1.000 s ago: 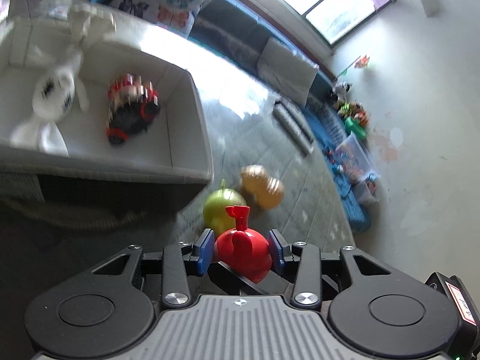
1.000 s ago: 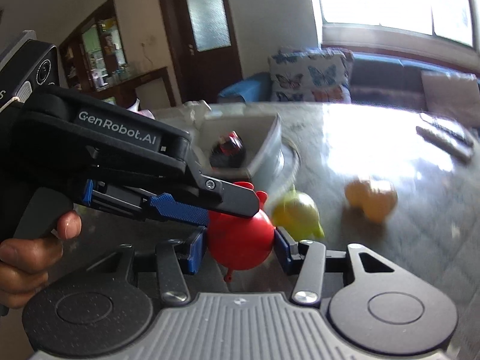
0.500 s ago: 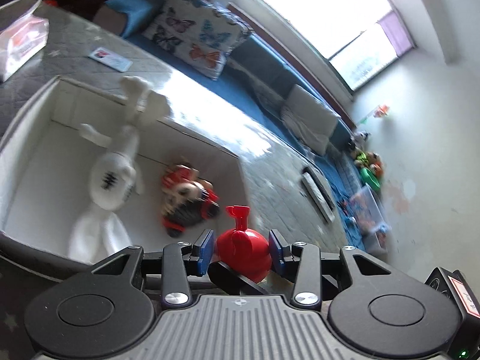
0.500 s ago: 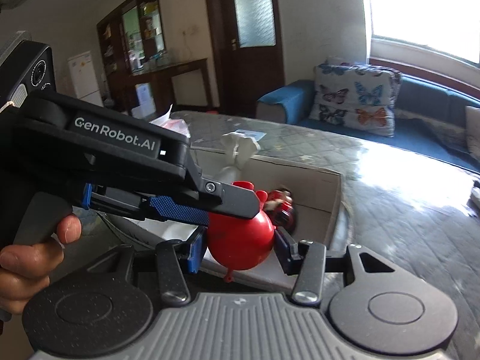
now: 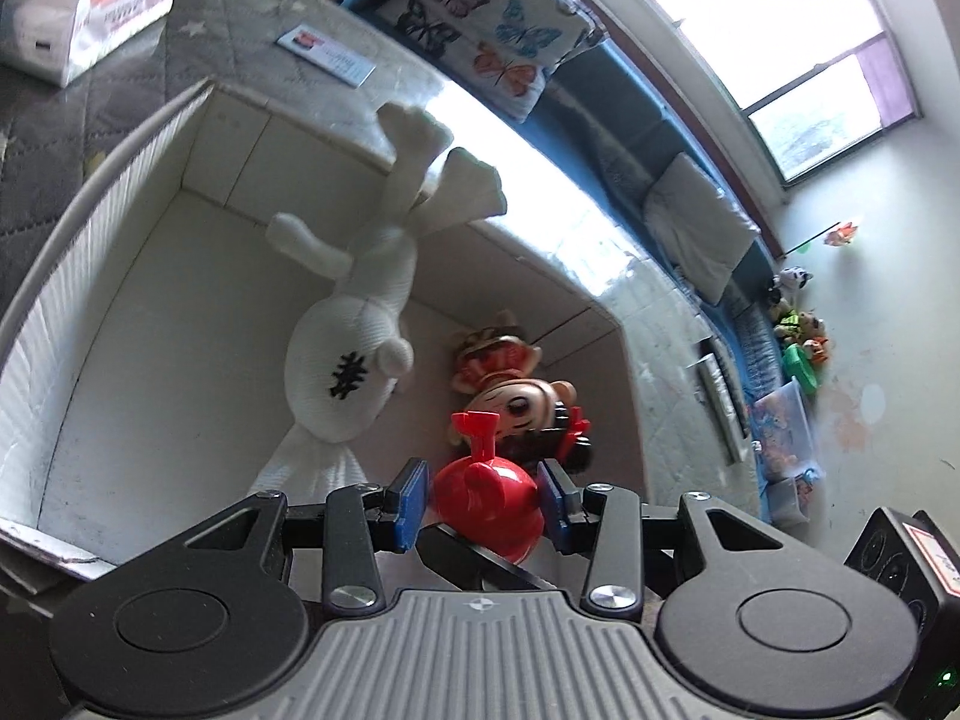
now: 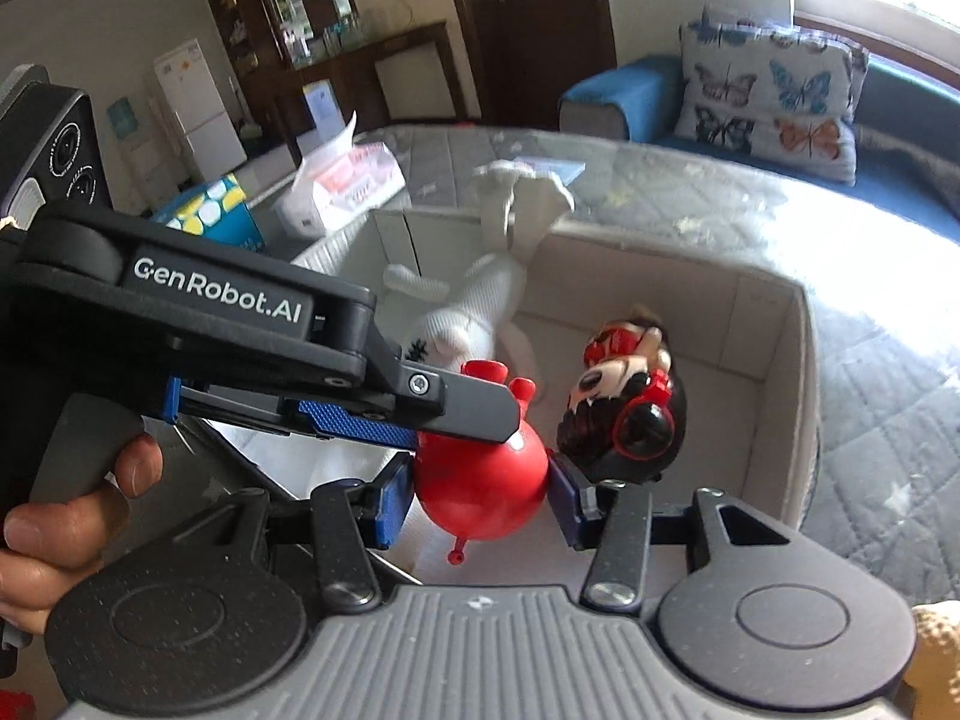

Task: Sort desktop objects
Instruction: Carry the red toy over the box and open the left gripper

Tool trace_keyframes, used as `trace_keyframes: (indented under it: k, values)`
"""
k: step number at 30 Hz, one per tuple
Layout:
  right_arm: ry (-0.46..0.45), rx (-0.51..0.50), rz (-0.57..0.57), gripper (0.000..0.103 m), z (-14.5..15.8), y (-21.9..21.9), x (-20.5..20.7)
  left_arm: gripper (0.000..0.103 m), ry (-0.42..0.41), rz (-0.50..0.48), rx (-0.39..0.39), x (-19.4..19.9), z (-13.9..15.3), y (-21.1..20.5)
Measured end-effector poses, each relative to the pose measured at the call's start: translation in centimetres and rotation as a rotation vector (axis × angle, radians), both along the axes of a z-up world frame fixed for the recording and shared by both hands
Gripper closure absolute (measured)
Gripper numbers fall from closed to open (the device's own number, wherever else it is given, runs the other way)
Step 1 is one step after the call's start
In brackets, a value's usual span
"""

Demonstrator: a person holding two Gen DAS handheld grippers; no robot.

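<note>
Both grippers press on one red round toy [image 5: 485, 495]. Left gripper [image 5: 485, 495] has its blue pads [image 5: 410, 495] against the two sides of the toy, and in the right wrist view the right gripper [image 6: 480, 495] clamps the same ball from another direction, with the left tool crossing above it. The toy hangs over the near edge of the white box [image 5: 120, 192], above its floor and not touching it.

Taking the box as landmark: inside it, on the left part, lies a white plush rabbit [image 5: 354, 348], head near the front and legs leaning on the far wall. To the right of the rabbit, also inside the box, lies a doll with big eyes and red clothes [image 5: 516, 396], just behind the red toy.

Outside the box, beyond its far left corner, a pack of tissues [image 5: 90, 6] rests on the quilted table cover [image 5: 60, 138]. A small card [image 5: 327, 54] lies behind the far wall. A butterfly pillow [image 5: 492, 24] sits further back on the sofa.
</note>
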State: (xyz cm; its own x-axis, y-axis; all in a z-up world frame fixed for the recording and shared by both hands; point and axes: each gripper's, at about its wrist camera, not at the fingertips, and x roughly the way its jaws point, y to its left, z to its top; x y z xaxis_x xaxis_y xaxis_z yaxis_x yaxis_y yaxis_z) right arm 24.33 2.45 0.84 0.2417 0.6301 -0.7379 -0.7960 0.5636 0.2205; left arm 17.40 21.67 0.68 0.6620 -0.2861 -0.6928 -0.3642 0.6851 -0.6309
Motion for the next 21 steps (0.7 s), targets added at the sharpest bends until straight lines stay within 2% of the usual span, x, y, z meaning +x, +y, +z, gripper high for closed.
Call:
trace_keyframes:
  k: [11,21]
  values:
    - [0.021,-0.082,0.014,0.054,-1.6,1.5,0.8,0.061,0.051,0.006,-0.028,0.8,-1.7,0.2]
    - [0.009,-0.079,0.009,0.054,-1.5,1.6,0.6,0.061,0.038,0.014,0.004,0.5,-1.0,0.2]
